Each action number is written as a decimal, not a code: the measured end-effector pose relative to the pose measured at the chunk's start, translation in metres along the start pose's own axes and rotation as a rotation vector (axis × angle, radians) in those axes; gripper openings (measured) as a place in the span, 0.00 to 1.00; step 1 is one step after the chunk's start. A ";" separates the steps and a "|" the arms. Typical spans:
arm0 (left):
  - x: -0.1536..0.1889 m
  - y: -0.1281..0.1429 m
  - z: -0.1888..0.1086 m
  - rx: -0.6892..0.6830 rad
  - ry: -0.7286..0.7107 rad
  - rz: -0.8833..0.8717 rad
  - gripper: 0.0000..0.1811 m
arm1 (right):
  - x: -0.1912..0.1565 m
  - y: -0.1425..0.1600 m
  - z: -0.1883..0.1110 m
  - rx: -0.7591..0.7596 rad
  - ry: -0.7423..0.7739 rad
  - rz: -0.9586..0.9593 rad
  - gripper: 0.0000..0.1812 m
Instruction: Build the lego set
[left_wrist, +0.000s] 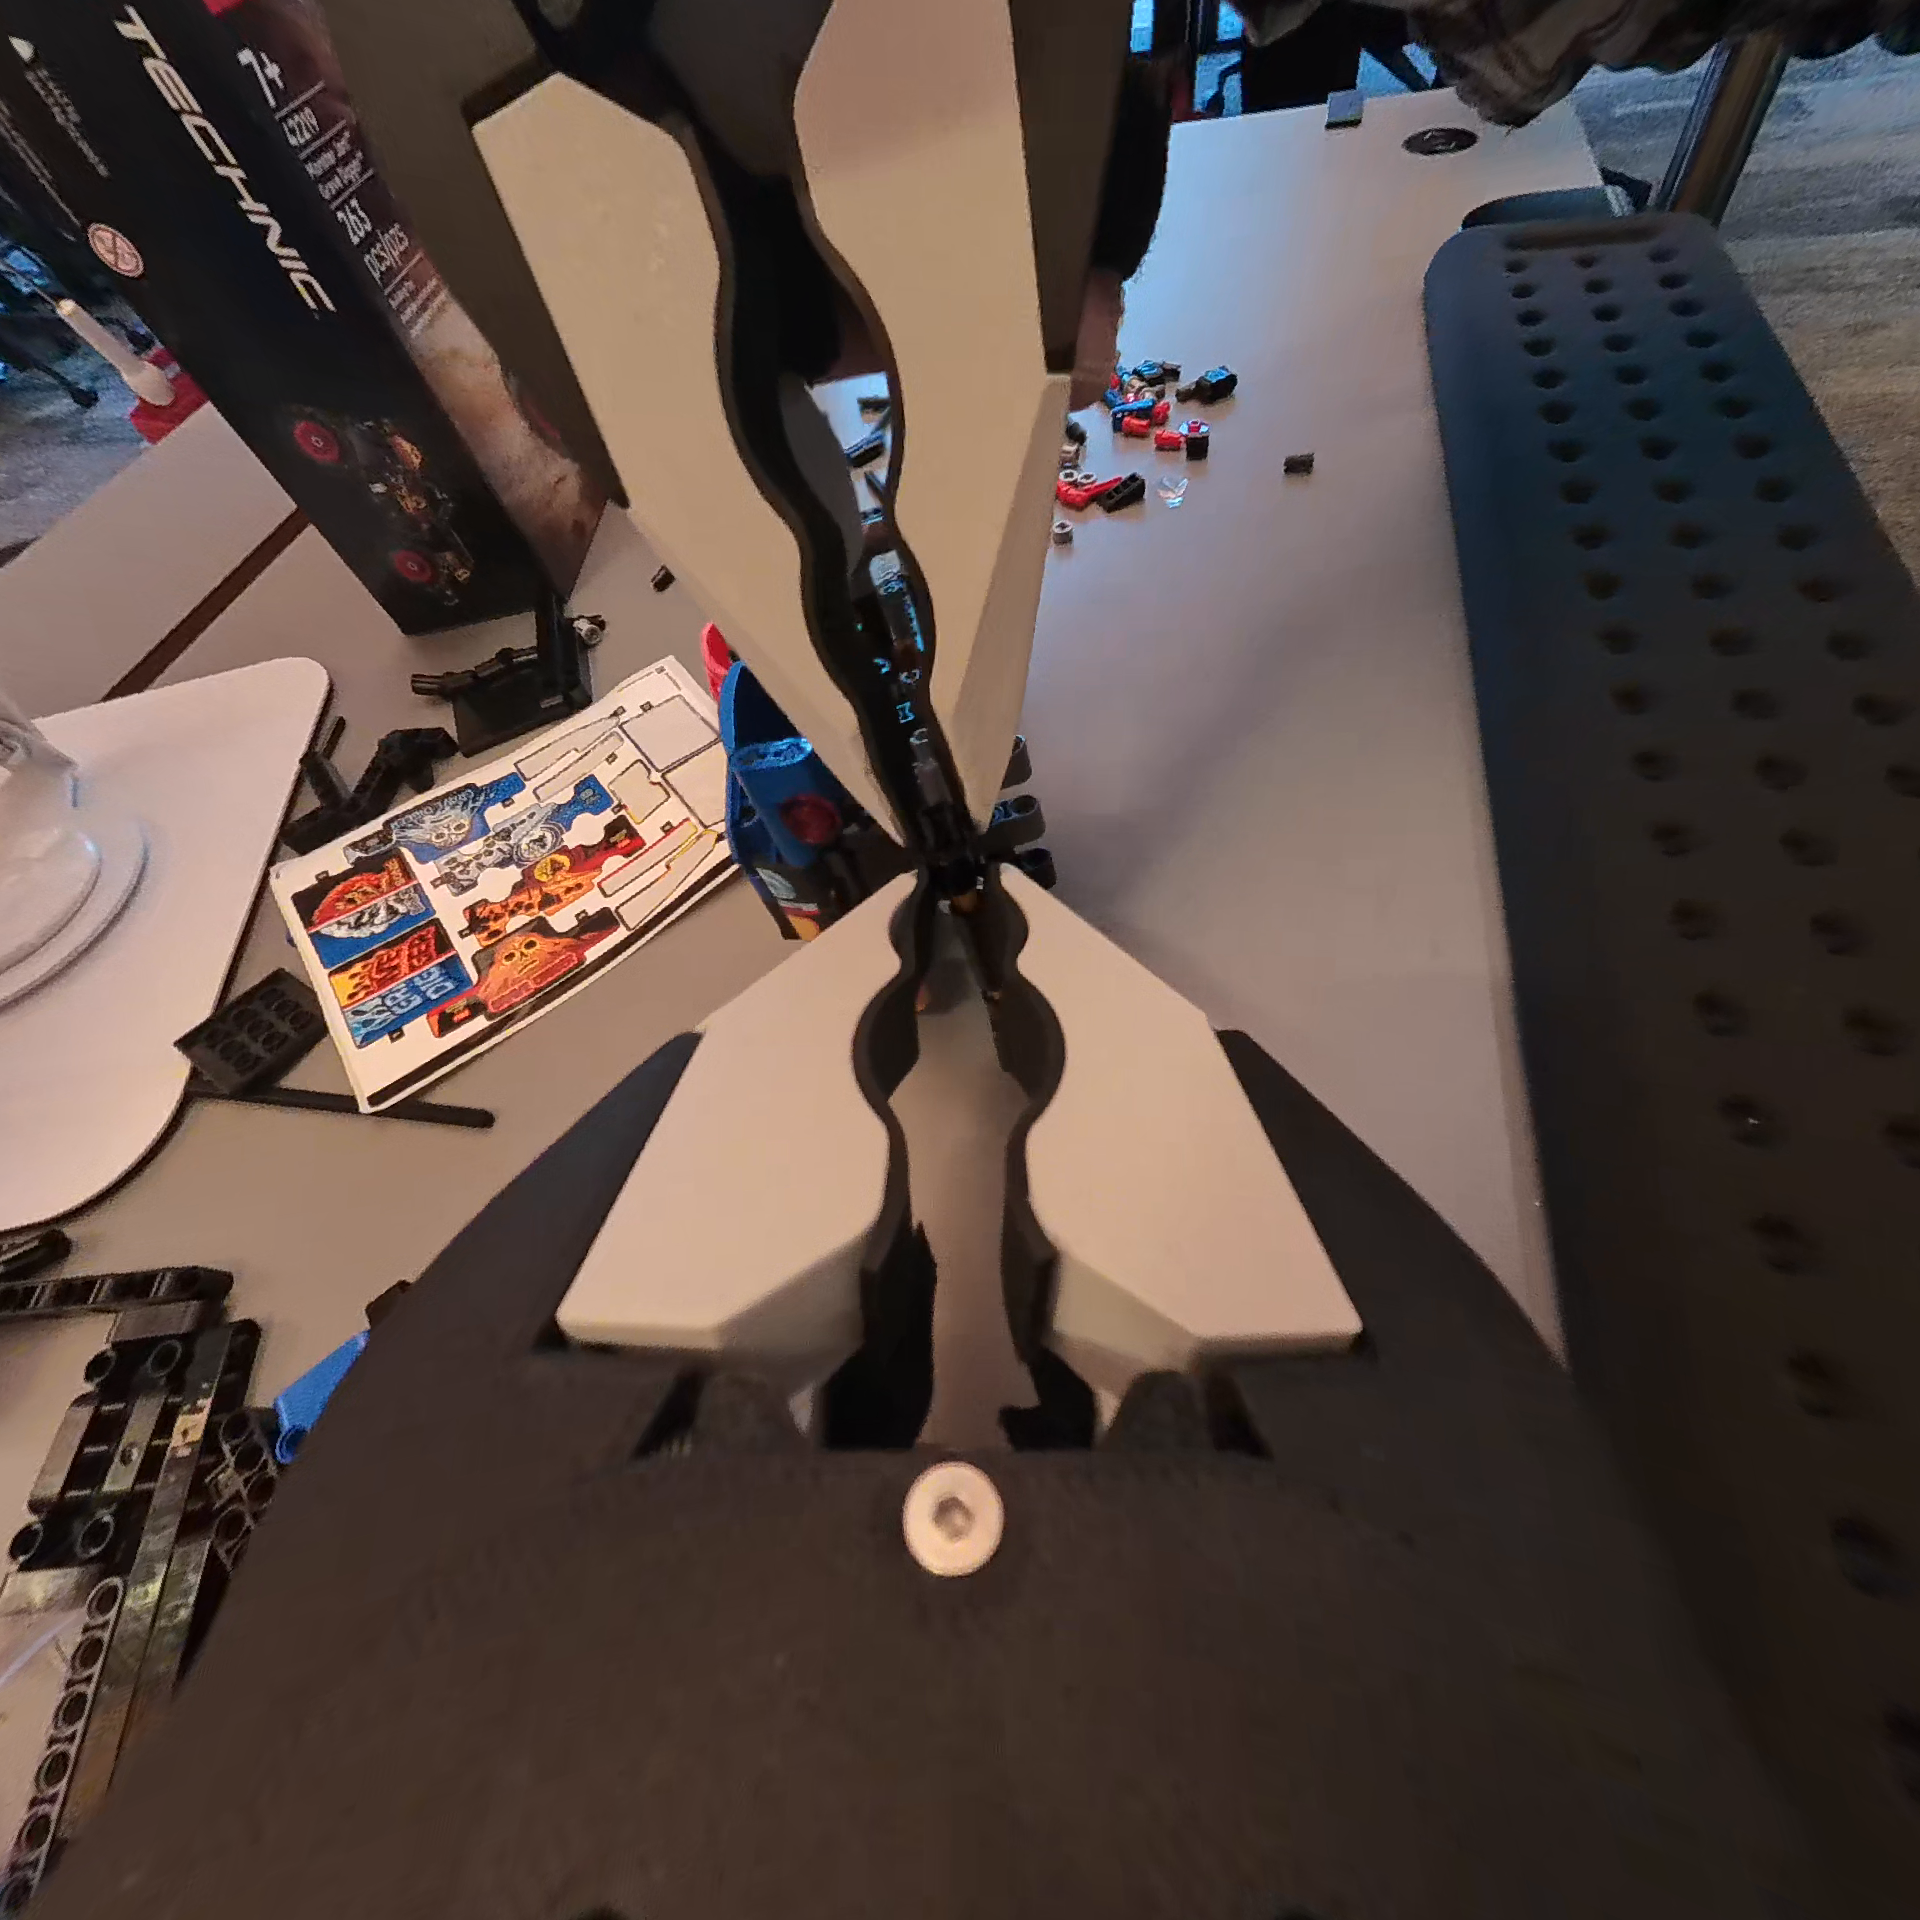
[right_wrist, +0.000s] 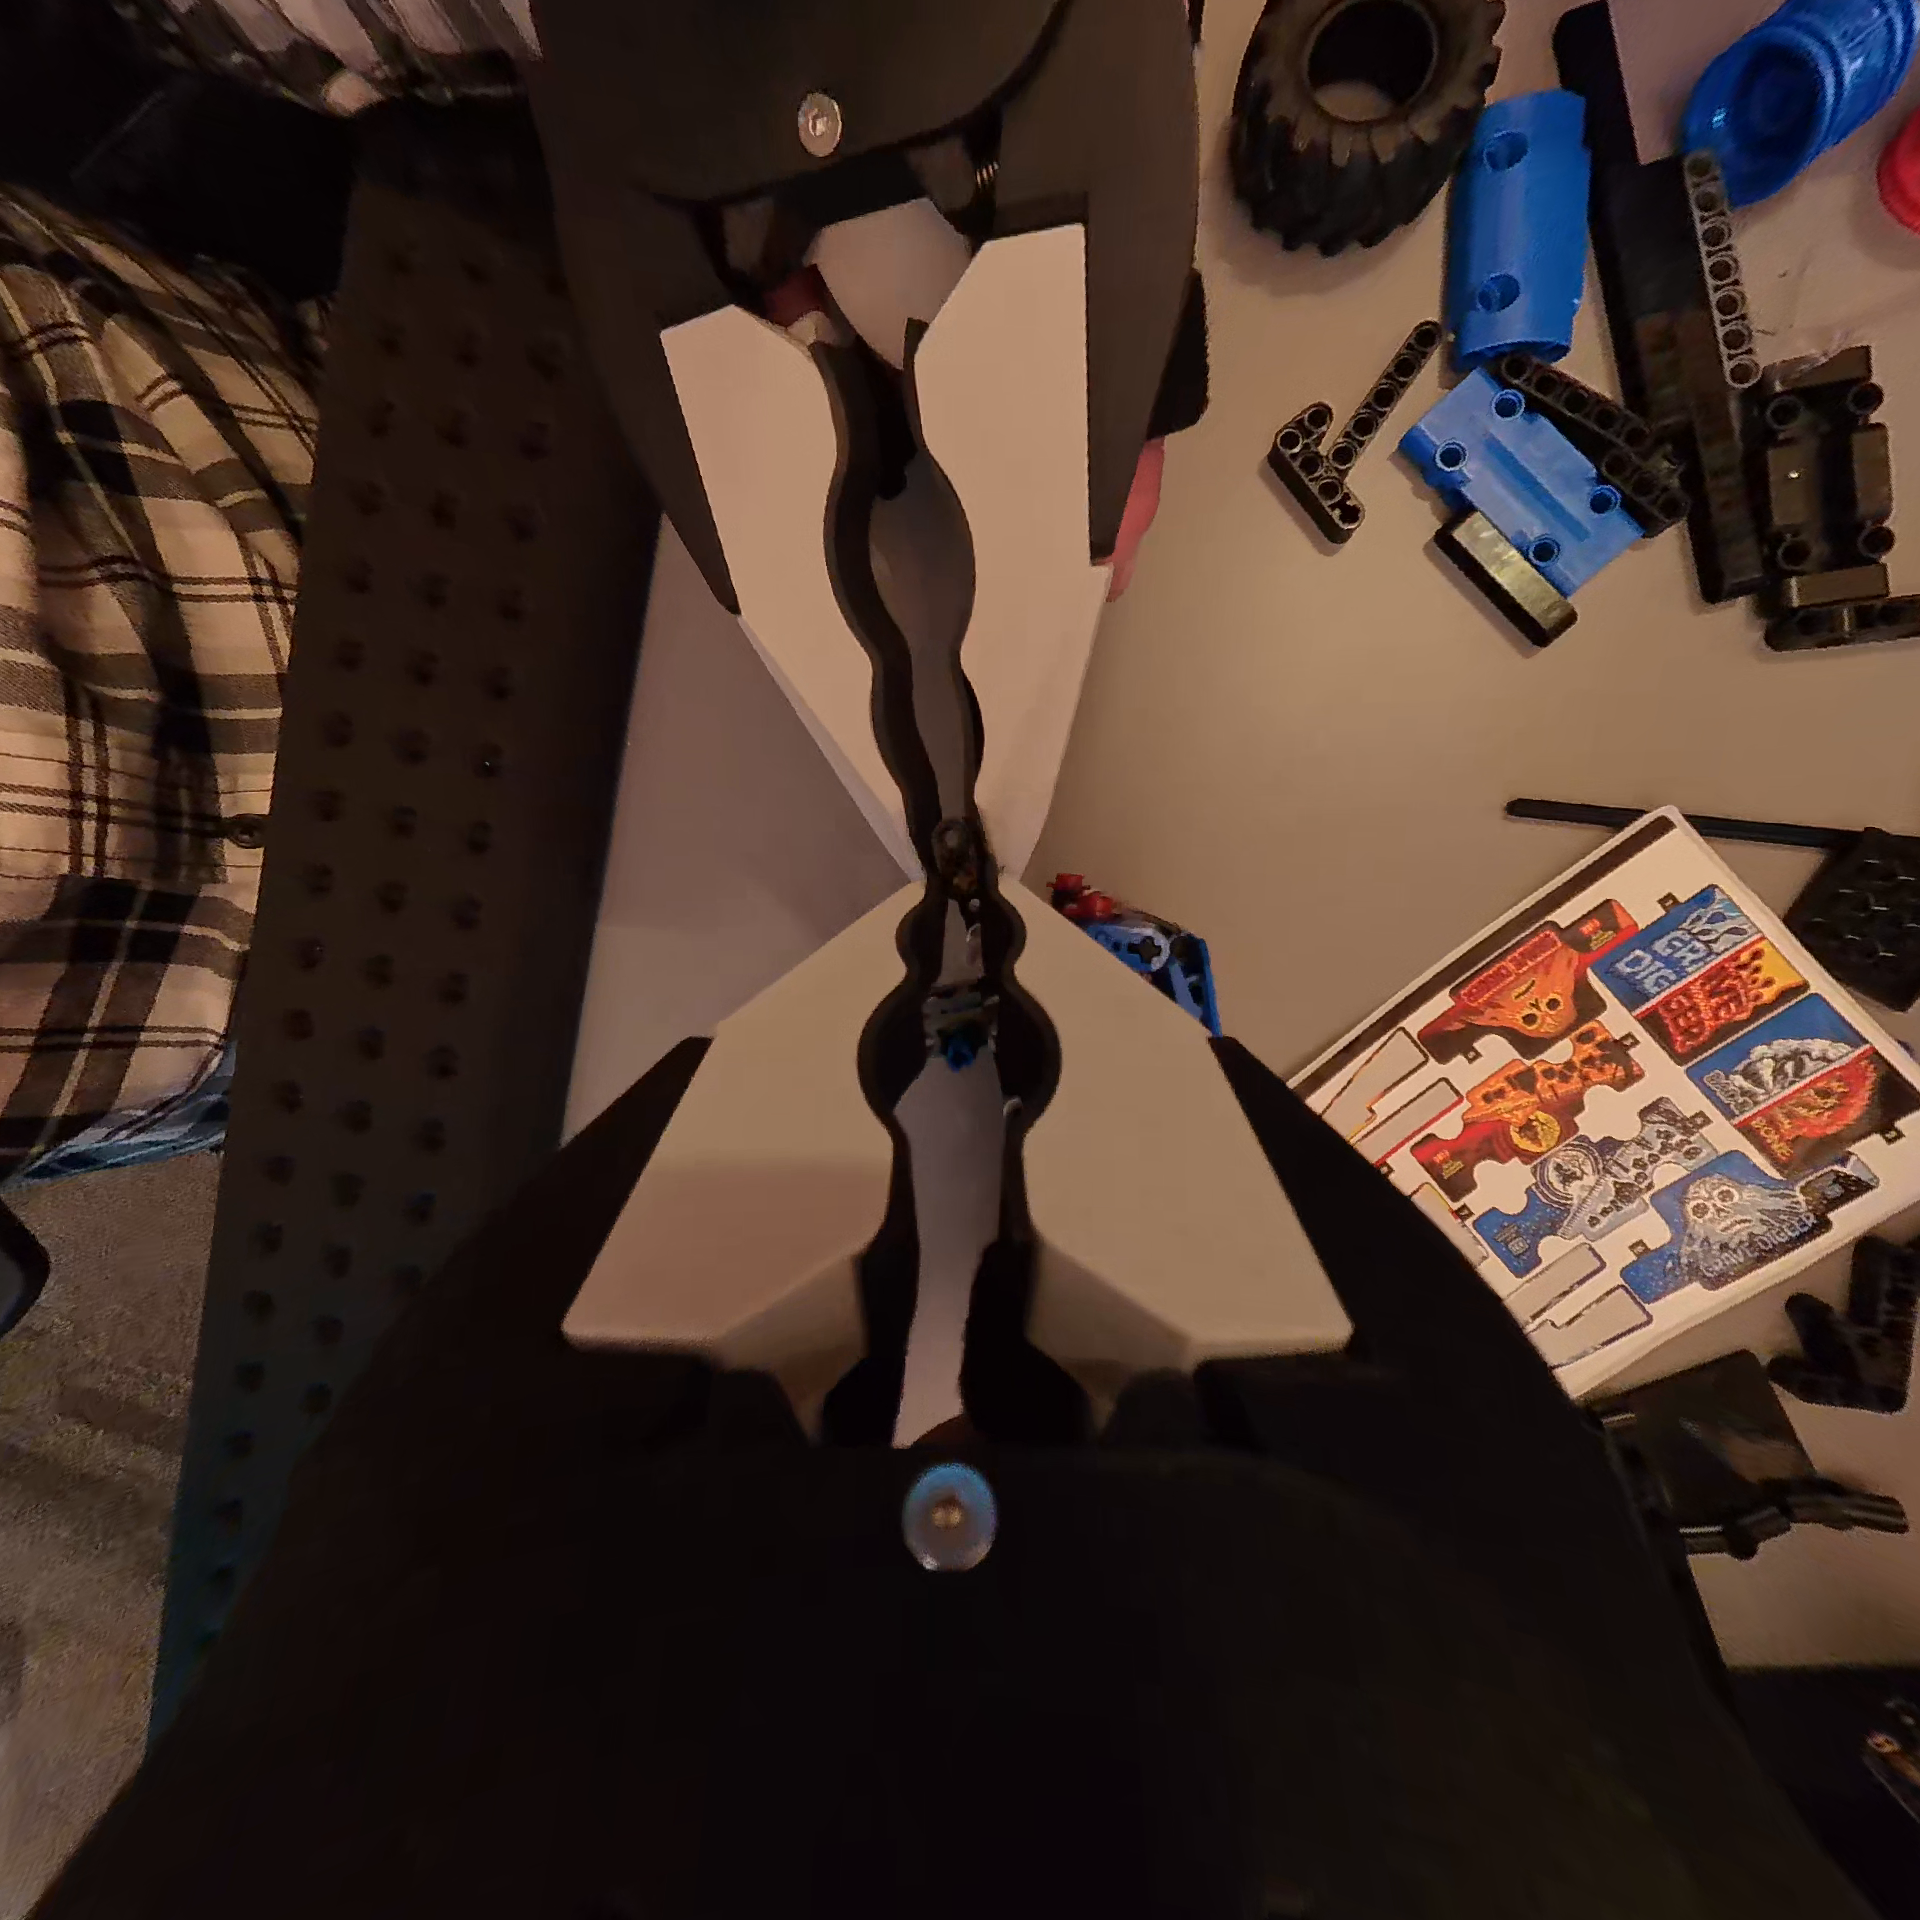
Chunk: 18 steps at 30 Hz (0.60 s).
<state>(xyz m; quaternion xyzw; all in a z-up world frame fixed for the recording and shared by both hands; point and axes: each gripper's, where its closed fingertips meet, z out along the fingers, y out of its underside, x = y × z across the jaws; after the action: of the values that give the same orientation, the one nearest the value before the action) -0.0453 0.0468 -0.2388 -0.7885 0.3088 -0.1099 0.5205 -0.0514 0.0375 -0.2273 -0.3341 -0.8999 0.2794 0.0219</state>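
two grippers meet tip to tip at mid-frame in both wrist views, and between them runs a thin dark lego sub-assembly, a slim stick of black pieces with small blue bits, its long axis running up and down the frame along both pairs of fingers. the left gripper has its jaws pressed together on the near end, and the right gripper pinches the same piece from the opposite side, so neither is nearer; any push would go straight along that shared axis. what exactly is being joined is hidden between the pads. just left of the tips lies a blue lego part, then the sticker sheet at centre left, loose small pieces upper right, all on the grey table.
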 end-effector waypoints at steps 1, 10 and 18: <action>0.000 0.000 0.000 -0.004 -0.002 -0.004 0.04 | 0.000 0.000 0.000 -0.009 -0.001 -0.001 0.02; 0.006 0.022 0.010 -0.128 0.031 -0.042 0.04 | 0.000 0.001 0.000 -0.011 0.004 -0.003 0.02; 0.006 0.021 0.010 -0.126 0.034 -0.032 0.03 | 0.000 0.005 0.000 -0.064 0.046 -0.042 0.02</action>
<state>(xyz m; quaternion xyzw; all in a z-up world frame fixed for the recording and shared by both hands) -0.0432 0.0452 -0.2629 -0.8226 0.3113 -0.1117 0.4626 -0.0482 0.0402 -0.2296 -0.3222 -0.9144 0.2423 0.0379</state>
